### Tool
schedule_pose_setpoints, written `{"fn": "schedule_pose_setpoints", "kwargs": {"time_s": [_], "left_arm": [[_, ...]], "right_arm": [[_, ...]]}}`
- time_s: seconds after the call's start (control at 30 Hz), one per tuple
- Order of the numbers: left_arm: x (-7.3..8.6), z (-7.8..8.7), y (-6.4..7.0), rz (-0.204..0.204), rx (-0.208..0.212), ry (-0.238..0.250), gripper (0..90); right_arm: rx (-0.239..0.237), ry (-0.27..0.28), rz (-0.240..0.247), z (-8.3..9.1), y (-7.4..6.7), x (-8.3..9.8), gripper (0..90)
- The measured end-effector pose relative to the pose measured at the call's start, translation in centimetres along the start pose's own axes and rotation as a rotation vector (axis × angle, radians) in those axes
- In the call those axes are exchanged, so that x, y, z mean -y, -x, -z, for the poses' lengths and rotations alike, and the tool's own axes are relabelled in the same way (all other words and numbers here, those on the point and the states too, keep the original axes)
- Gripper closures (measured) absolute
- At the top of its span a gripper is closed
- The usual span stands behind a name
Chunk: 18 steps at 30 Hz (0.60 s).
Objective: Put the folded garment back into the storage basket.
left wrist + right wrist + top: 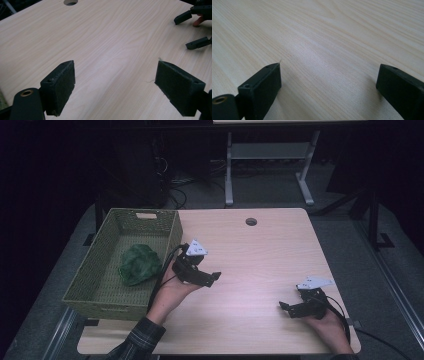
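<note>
High view: left hand-held gripper just right of the basket, jaws spread, pinching nothing; green cloth bunched inside the basket, apart from both tools; right hand-held gripper near the surface's front right corner, jaws spread, empty, pointing left. Left gripper view: padded jaws wide over bare wood; other gripper's jaws at the upper right; round hole at the top edge. Right gripper view: jaws wide apart, low over wood grain.
</note>
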<state>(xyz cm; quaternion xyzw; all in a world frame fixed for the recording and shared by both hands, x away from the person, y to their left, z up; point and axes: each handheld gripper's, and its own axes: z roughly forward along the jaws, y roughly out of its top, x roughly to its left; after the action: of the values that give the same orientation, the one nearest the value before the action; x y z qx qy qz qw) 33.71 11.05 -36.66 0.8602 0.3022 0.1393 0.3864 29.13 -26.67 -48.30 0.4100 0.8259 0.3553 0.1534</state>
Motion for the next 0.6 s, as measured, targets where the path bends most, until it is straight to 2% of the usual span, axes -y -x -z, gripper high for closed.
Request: {"fn": "schedule_pose_setpoints", "kwargs": {"time_s": [0.07, 0.27, 0.6], "left_arm": [[0.4, -0.6, 0.3, 0.007, 0.003, -0.003, 15.9], [2.0, -2.5, 1.1, -0.008, 0.011, -0.022, 15.6], [5.2, -5.2, 1.4, -0.003, 0.027, -0.045, 15.4]], "right_arm": [[0.000, 0.000, 0.000, 0.0, 0.0, 0.0, 5.6], [0.000, -0.001, 0.000, 0.0, 0.0, 0.0, 5.6], [0.000, -0.001, 0.000, 0.0, 0.0, 0.0, 5.6]]}}
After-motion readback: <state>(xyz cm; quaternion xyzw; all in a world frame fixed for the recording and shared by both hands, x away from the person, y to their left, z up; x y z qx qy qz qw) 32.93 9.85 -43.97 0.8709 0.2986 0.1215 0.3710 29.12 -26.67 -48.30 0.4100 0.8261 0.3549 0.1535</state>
